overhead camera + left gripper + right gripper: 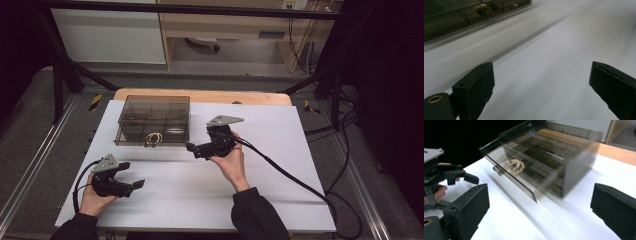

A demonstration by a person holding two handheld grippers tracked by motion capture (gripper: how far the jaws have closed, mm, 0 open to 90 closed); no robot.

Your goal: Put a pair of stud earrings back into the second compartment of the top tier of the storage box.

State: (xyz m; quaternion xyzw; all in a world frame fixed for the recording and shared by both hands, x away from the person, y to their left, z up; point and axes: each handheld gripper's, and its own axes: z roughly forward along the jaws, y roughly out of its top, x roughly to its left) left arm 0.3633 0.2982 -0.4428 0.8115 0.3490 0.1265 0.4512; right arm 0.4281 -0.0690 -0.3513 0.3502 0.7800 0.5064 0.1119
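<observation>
Smoky see-through drawer box (154, 120) sits toward the far left of a white sheet (270, 195) that covers the table, with a strip of bare wood (200, 95) showing along the far edge. Inside its front there are gold-coloured rings (154, 138), seen through the panel, and in the right gripper view the same rings (515, 166) lie just behind a small knob (496, 170) on the front panel. Around the table run dark metal frame bars, grey floor, a pale cabinet and a wooden shelf unit with cables hanging at the back.

Near the middle of the sheet, the right gripper (196, 148) is held up off the surface just right of the box's front corner, its jaws pointing left toward the box, wide apart with nothing between them. Its cable trails off toward the right edge of the table. The left gripper (134, 184) rests low at the near left of the sheet, well apart from the box, aimed to the right; its jaws also stand apart over bare white sheet, gripping nothing.
</observation>
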